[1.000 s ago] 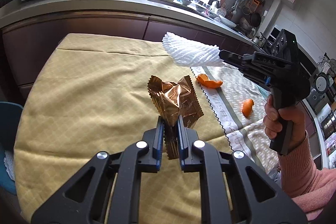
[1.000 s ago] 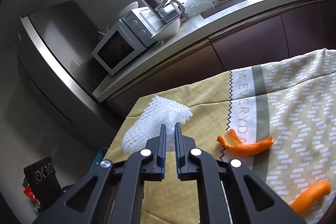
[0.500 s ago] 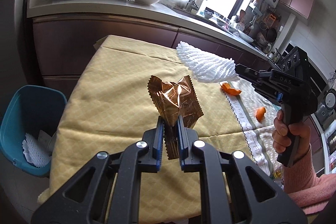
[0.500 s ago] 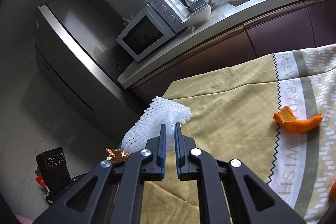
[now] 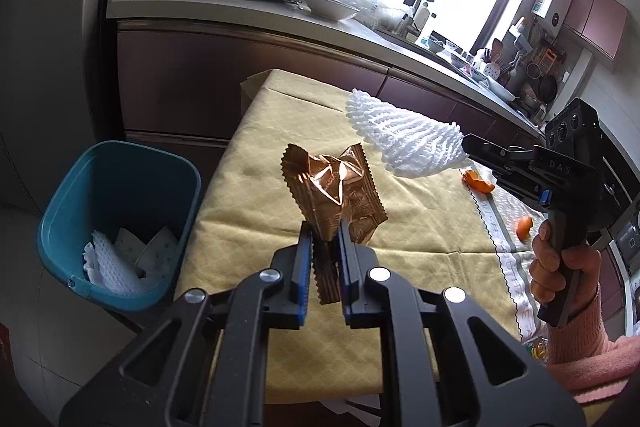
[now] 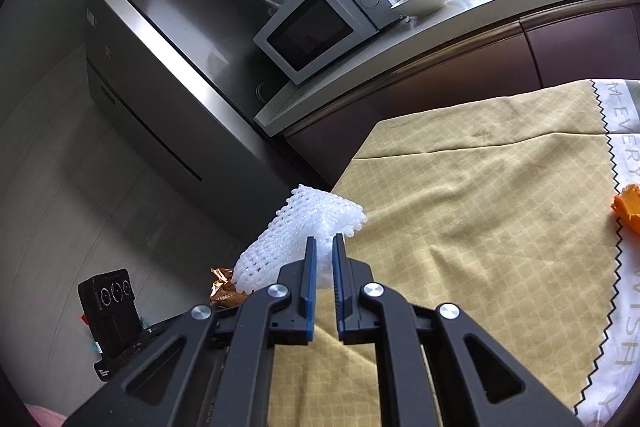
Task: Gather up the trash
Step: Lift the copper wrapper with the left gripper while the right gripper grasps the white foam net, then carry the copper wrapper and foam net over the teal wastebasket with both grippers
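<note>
1. Yellow cloth covers the counter (image 5: 248,195), and a blue bin (image 5: 120,223) beside it already has some white trash inside
2. Left gripper (image 5: 324,251) jaws pinch a brown wrapper (image 5: 336,187)
3. Right gripper (image 6: 324,255) jaws pinch a white foam net (image 6: 304,227)
4. Both are up in the air, not in the bin yet
5. Two orange peels (image 5: 478,183) lie on the cloth, so I think they are left to pick up
</note>
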A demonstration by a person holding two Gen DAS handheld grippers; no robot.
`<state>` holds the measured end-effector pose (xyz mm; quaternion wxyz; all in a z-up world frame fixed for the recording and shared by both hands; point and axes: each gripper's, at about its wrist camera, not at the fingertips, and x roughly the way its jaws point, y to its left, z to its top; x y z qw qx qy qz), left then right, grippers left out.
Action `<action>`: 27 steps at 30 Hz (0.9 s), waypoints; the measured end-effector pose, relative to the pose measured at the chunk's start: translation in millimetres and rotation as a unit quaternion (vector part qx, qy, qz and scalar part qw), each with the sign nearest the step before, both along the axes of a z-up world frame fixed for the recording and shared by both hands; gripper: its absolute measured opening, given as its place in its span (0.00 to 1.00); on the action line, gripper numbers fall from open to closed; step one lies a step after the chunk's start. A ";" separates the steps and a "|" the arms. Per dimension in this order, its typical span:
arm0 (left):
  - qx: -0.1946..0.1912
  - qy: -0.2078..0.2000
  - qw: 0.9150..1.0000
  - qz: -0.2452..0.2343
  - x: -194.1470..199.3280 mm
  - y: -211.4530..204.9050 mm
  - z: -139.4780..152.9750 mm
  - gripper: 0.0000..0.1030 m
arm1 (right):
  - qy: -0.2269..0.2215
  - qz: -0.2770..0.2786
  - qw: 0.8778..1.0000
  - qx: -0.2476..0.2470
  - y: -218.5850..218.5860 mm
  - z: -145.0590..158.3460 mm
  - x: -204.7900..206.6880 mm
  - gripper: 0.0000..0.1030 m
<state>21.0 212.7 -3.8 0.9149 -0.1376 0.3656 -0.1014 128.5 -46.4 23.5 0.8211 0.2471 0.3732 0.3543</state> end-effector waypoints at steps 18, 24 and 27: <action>0.003 -0.010 0.998 0.063 -17.8 47.7 6.7 0.12 | 0.010 0.052 0.999 0.007 56.9 -3.1 13.5 0.06; 0.001 -0.006 0.996 0.094 -21.8 71.2 4.5 0.12 | 0.006 0.075 0.997 -0.001 79.8 -1.6 21.3 0.06; 0.001 -0.004 0.994 0.110 -24.2 83.2 2.3 0.12 | 0.007 0.086 0.996 -0.005 92.3 -0.4 26.0 0.06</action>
